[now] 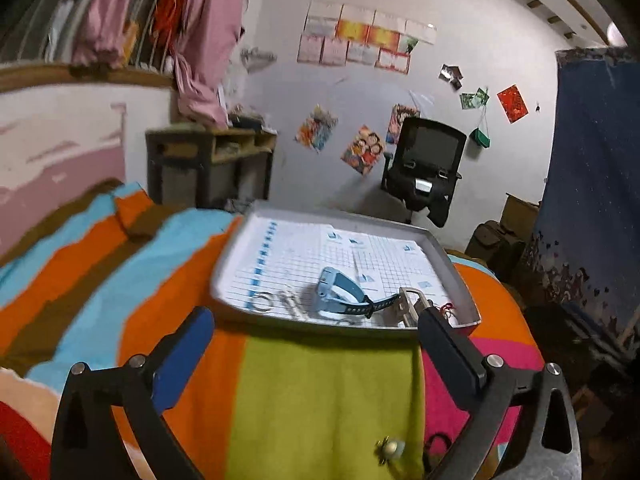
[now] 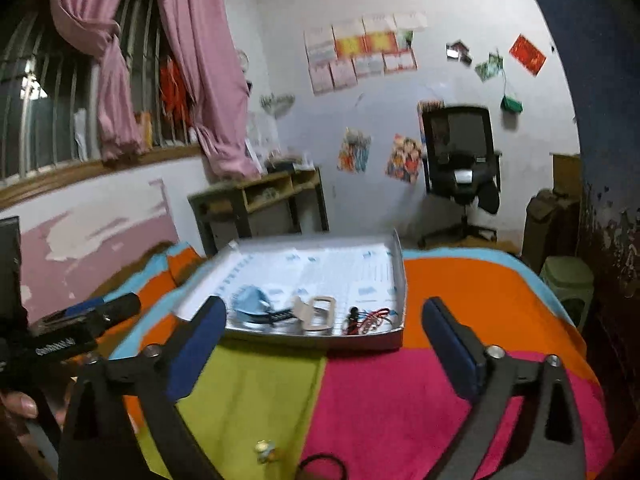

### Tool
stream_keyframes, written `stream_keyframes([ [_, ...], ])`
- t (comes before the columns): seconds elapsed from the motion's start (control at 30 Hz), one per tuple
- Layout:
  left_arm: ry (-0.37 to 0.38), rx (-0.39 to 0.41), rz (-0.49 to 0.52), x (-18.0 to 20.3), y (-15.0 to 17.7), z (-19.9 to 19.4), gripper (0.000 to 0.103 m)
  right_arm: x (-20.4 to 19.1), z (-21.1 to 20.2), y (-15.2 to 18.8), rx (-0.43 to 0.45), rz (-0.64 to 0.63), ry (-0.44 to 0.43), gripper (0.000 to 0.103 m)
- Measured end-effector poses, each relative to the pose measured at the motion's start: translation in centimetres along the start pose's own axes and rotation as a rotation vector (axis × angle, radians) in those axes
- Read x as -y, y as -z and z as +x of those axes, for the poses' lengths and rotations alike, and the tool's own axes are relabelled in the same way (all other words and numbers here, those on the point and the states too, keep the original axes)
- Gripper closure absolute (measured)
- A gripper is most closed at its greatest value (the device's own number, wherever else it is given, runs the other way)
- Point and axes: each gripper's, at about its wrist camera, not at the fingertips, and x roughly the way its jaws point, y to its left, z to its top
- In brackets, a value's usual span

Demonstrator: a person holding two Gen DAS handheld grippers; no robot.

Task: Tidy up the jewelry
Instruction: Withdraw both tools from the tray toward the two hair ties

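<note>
- Both pairs of jaws are seen spread wide with nothing between them: the left gripper (image 1: pixel 316 332) and the right gripper (image 2: pixel 324 320) are each released and held above the striped blanket (image 1: pixel 328 400), short of the tray.
- A shallow grey tray (image 1: pixel 456 276), lined with a printed grid sheet, is laid on the blanket-covered bed and serves as the collecting place.
- Inside it, along the near edge, a light-blue watch (image 1: pixel 340 292) with a dark perforated strap is seen, with a silver ring (image 1: pixel 262 303) to its left, a beige rectangular clasp piece (image 2: pixel 318 314) to its right, and a red cord bracelet (image 2: pixel 370 316) in the near right corner.
- Two pieces are not yet in the tray: a small gold-toned trinket (image 1: pixel 390 449) on the green stripe near the bottom of the left view, and a dark loop, possibly a hair band (image 2: pixel 322 466), just beside it on the pink stripe. What exactly either is cannot be told.
- The step in hand is judged to be the gathering of these loose pieces.
- For the trinket, a descent from straight above is advised, with the jaws narrowed first so that blanket pile is not pinched along with it.
- A soft bed gives under pressure, so light contact is preferred, and the release is best made low over a bare part of the grid sheet.
</note>
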Motion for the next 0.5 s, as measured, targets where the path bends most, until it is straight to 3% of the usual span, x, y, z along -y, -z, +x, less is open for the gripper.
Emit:
stream_keyframes([
  [0.33, 0.013, 0.096, 0.075, -0.5, 3.4, -11.3, 0.0, -3.1, -12.2, 3.7, 0.096, -0.042, 0.057, 0.001],
  [0.5, 0.028, 0.081, 0.07, -1.1, 5.8, -15.1, 0.0, -3.5, -17.6, 5.8, 0.122, -0.016, 0.115, 0.001],
])
